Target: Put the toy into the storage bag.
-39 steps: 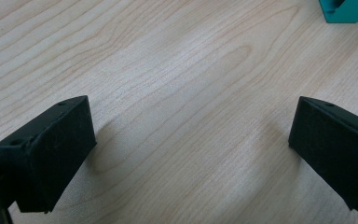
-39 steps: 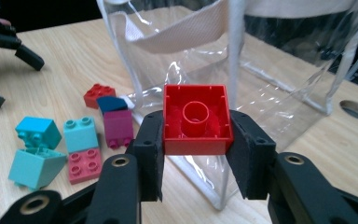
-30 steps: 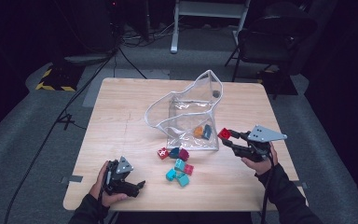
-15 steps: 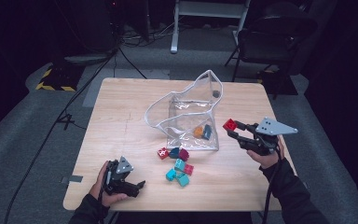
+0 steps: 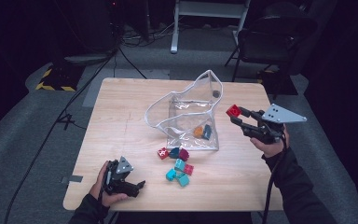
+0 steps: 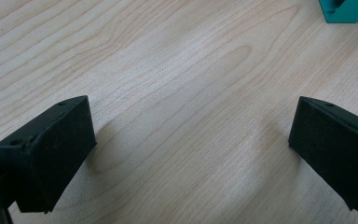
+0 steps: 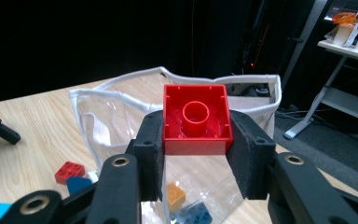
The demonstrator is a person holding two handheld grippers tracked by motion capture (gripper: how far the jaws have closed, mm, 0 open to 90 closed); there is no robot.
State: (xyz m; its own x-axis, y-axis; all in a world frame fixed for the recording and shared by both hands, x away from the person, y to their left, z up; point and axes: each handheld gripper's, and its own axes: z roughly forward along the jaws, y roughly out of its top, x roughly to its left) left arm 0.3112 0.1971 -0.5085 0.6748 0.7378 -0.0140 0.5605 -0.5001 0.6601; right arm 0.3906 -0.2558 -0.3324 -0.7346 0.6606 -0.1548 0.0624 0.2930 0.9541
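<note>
Near left corner of the surface (image 5: 121, 107): left gripper (image 5: 129, 185) resting low on the wood, same spot as a second ago, jaws spread wide with nothing but bare grain between them in the left gripper view; a teal block (image 6: 347, 9) just peeking in at the far right corner of that view.

Middle, near side: loose pile of blocks (image 5: 177, 163) in red, dark blue, maroon and teal, lying just in front of the clear bag (image 5: 186, 116), unmoved since the earlier frames. Bag standing open, mouth sagging toward the left; an orange block (image 5: 198, 132) and a blue block (image 5: 207, 131) inside at the bottom, side by side.

Right side: right gripper (image 5: 237, 114) clamped on a red block (image 5: 233, 110), pads pressing its two opposite sides, hollow underside turned toward the camera in the right gripper view. Higher than a second ago and drawn a little farther to the right, now held in the air just right of the bag's upper edge, clear of the surface.
</note>
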